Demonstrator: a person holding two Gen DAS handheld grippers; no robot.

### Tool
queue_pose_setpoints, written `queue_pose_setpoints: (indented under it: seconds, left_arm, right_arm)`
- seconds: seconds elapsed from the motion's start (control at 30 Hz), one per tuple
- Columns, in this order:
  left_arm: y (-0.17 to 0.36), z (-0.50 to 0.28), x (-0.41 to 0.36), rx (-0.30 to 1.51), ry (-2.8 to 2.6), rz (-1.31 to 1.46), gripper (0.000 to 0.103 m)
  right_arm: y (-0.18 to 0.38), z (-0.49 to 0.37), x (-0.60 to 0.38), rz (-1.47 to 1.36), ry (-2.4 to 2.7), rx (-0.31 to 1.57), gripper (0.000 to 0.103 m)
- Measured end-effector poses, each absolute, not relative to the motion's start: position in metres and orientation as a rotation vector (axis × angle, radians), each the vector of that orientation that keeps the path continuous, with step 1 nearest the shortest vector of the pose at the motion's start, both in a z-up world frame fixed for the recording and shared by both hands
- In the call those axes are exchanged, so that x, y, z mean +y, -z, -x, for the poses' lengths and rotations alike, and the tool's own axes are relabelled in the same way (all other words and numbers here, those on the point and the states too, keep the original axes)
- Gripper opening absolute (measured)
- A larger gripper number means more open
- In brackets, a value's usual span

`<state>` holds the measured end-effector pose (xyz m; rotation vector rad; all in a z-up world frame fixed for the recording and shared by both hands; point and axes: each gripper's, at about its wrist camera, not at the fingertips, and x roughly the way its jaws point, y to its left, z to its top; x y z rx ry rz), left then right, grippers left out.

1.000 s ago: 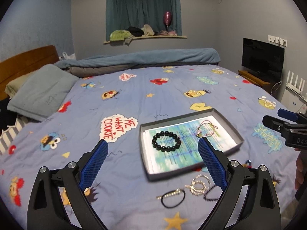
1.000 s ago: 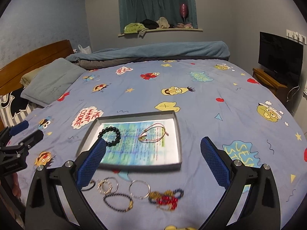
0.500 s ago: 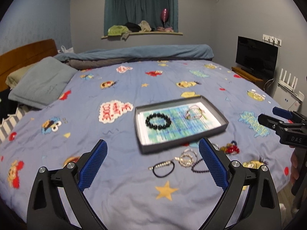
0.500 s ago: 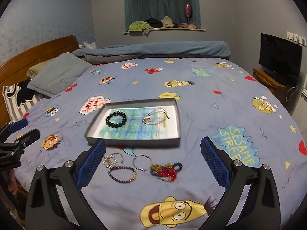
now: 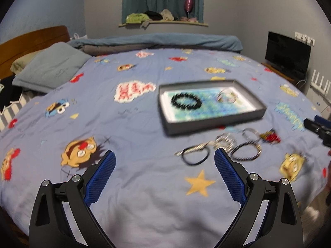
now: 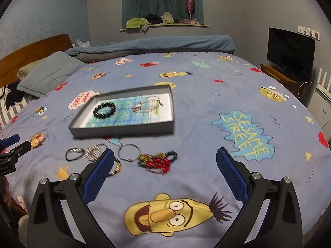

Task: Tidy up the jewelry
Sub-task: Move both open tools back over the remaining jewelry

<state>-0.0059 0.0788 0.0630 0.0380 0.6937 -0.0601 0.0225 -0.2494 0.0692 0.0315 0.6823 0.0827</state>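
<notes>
A grey tray [image 5: 215, 124] [image 6: 124, 129] lies on the bed with a black bead bracelet [image 5: 186, 101] [image 6: 104, 109] and a thin pink string bracelet [image 5: 227, 98] [image 6: 148, 105] in it. In front of the tray lie loose pieces: a black cord bracelet [image 5: 195, 155] [image 6: 74, 154], silver hoops [image 5: 225, 142] [image 6: 94, 153], a dark beaded bracelet [image 5: 246, 154], a silver ring [image 6: 129, 155] and a red bead bundle [image 5: 269, 137] [image 6: 159, 162]. My left gripper [image 5: 164, 161] and right gripper [image 6: 164, 158] are both open and empty, held above the near bed edge, apart from the jewelry.
The blue cartoon bedsheet [image 6: 206, 113] covers the bed. A grey pillow [image 5: 49, 70] and wooden headboard [image 5: 31, 39] are at left. A TV [image 6: 289, 49] on a stand is at right. A rolled blanket [image 5: 161, 41] lies at the far side.
Both grippers have pulled back and up from the tray, so the tray and loose jewelry look smaller and farther. More of the near bed edge shows.
</notes>
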Motion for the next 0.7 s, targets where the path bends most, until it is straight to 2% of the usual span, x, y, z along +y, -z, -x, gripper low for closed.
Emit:
queue_pose_setpoints:
  seconds: [0.27,0.63,0.7]
  left_arm:
    - [-0.014,-0.016,0.086,0.793,0.058,-0.047,0.096]
    - [0.001,-0.043,0.06,0.788,0.15,-0.061,0.093]
    - [0.002,-0.045,0.055,0.785,0.161,-0.074,0.088]
  right_arm:
    - [-0.033,-0.036,-0.244,0.013,-0.087,0.755,0.097]
    - [-0.004,-0.061,-0.247,0.013,-0.065,0.794,0.097]
    - [-0.002,-0.064,-0.25,0.005,-0.07,0.788,0.094]
